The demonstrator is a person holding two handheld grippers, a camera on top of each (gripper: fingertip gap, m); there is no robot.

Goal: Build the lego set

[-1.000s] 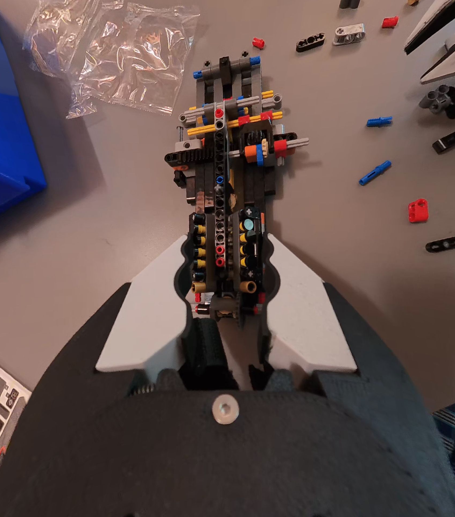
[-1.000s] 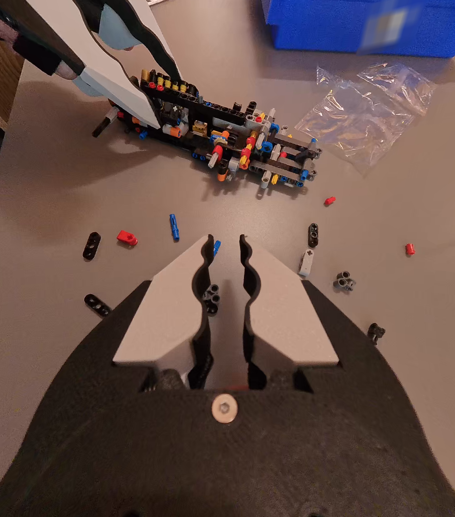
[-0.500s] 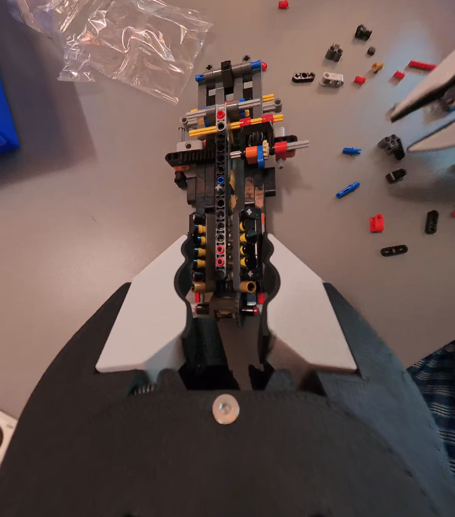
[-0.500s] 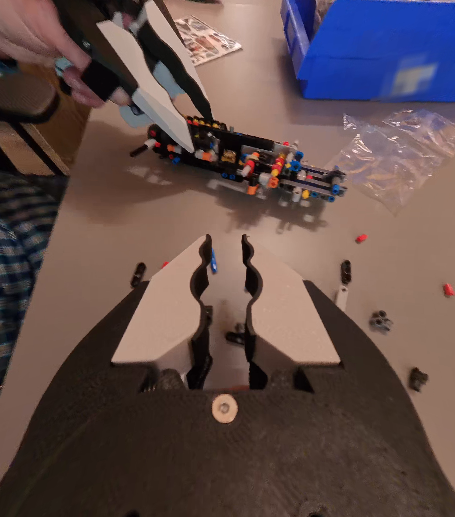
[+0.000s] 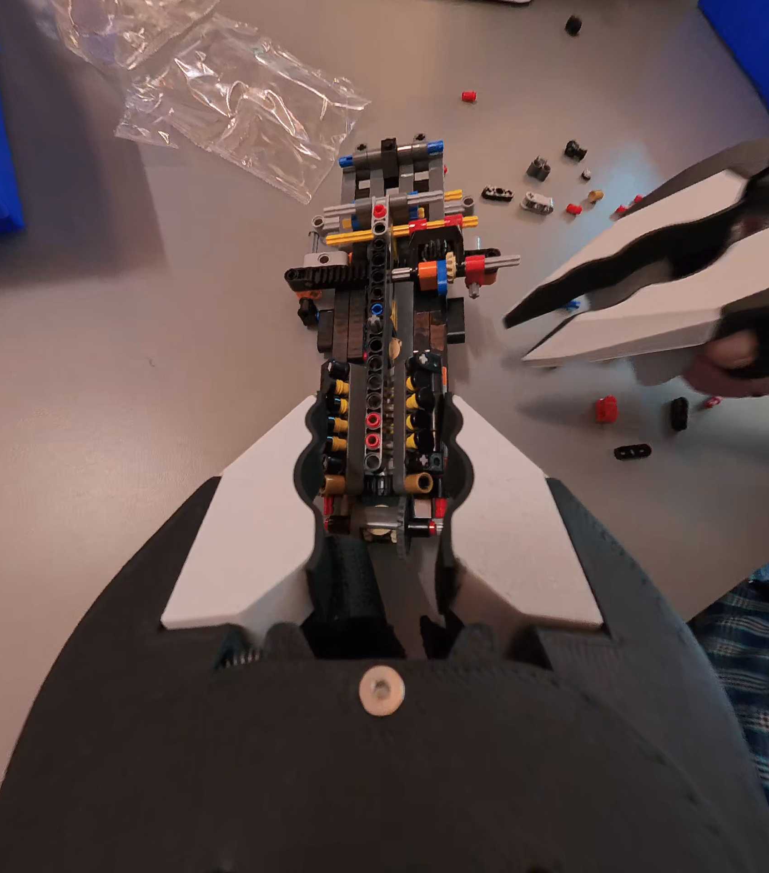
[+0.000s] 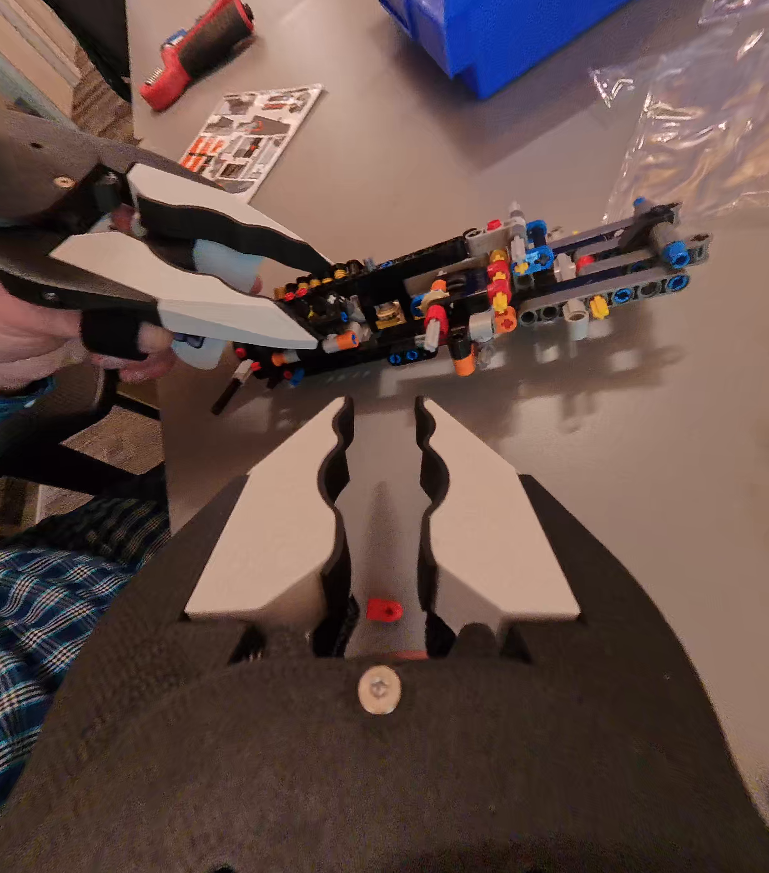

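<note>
Grey tabletop is carrying everything, with a blue bin sitting at its far edge and a crumpled clear plastic bag lying just beside the far end of the model. A person in a blue plaid shirt is sitting at the near edge, working a handheld gripper in each hand.

Stretching across the middle of the table is the half-built lego model, a long black and grey frame studded with yellow, red, blue and orange pins. The left gripper is gripping the model's near end, its jaws clamped on both sides of the frame; in the right wrist view the model is tilting, its far end touching the table while the left gripper is holding the other end raised.

The right gripper is hovering just beside the model's side, its jaws standing apart with nothing between the tips. A printed instruction sheet is lying near a red and black tool at the table's far corner.

Loose pieces are lying scattered to the model's right: a red block, a black link, a grey connector and a small red pin.
</note>
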